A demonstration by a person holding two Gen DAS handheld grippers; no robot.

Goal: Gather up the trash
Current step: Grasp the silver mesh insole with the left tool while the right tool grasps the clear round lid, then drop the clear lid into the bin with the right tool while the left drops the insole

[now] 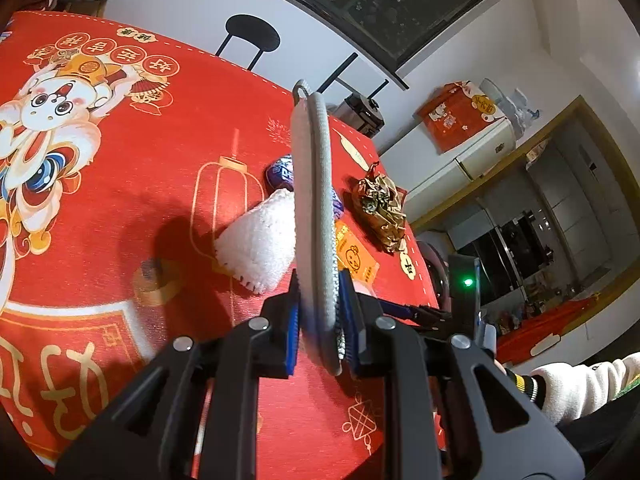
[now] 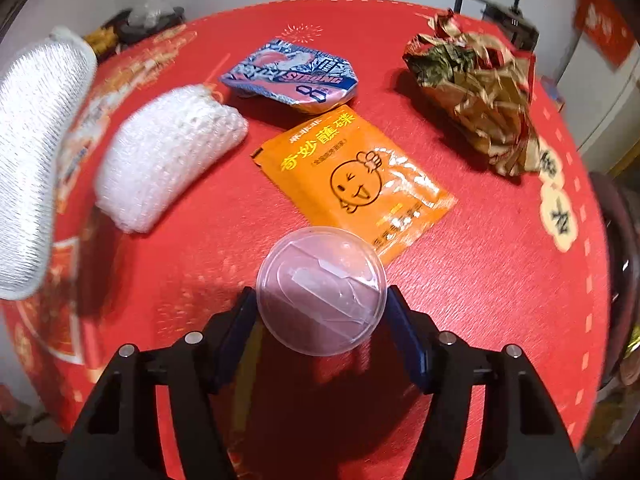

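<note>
My left gripper [image 1: 322,324] is shut on a grey padded mat [image 1: 312,216] and holds it upright on edge above the red tablecloth [image 1: 140,180]; the mat also shows at the left of the right wrist view [image 2: 32,152]. My right gripper [image 2: 322,320] is shut on a clear plastic cup [image 2: 322,290] just above the cloth. On the cloth lie an orange sauce packet [image 2: 352,180], a blue and white wrapper [image 2: 292,76], a white foam piece [image 2: 168,156] and a crumpled gold wrapper [image 2: 476,92].
A black stool [image 1: 252,38] stands behind the table's far edge. A fridge [image 1: 472,152] with a red bag on top and a kitchen doorway are at the right. My sleeve [image 1: 576,384] is at the lower right.
</note>
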